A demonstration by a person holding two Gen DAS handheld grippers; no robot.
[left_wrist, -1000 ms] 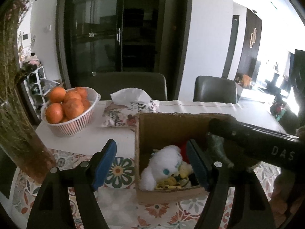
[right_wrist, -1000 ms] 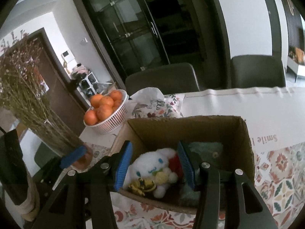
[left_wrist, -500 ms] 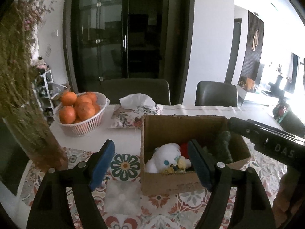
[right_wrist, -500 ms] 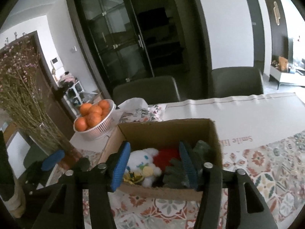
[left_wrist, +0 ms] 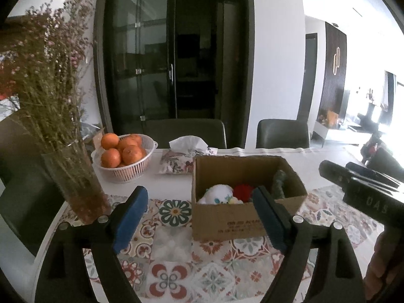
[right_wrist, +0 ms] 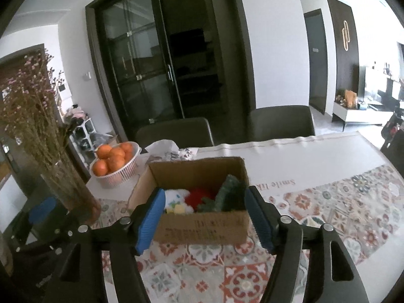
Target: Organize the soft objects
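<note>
An open cardboard box [left_wrist: 227,224] [right_wrist: 202,229] stands on the patterned tablecloth. Inside lie a white plush dog [left_wrist: 217,195] [right_wrist: 176,194], a red fluffy toy [left_wrist: 242,192] [right_wrist: 199,197] and a dark green plush [left_wrist: 279,184] [right_wrist: 227,194]. My left gripper [left_wrist: 199,214] is open and empty, held back from the box, nearer than it and to its left. My right gripper [right_wrist: 202,219] is open and empty, held in front of the box. The right gripper's body also shows at the right edge of the left wrist view [left_wrist: 363,192].
A glass vase of dried flowers [left_wrist: 73,176] [right_wrist: 68,189] stands at the left. A white basket of oranges [left_wrist: 123,161] [right_wrist: 116,166] and a floral tissue pack [left_wrist: 184,159] sit behind the box. Two dark chairs [left_wrist: 282,133] stand at the table's far side.
Both grippers have pulled back and up from the box, so the box looks smaller and farther. The green plush now lies inside the box, free of the right gripper.
</note>
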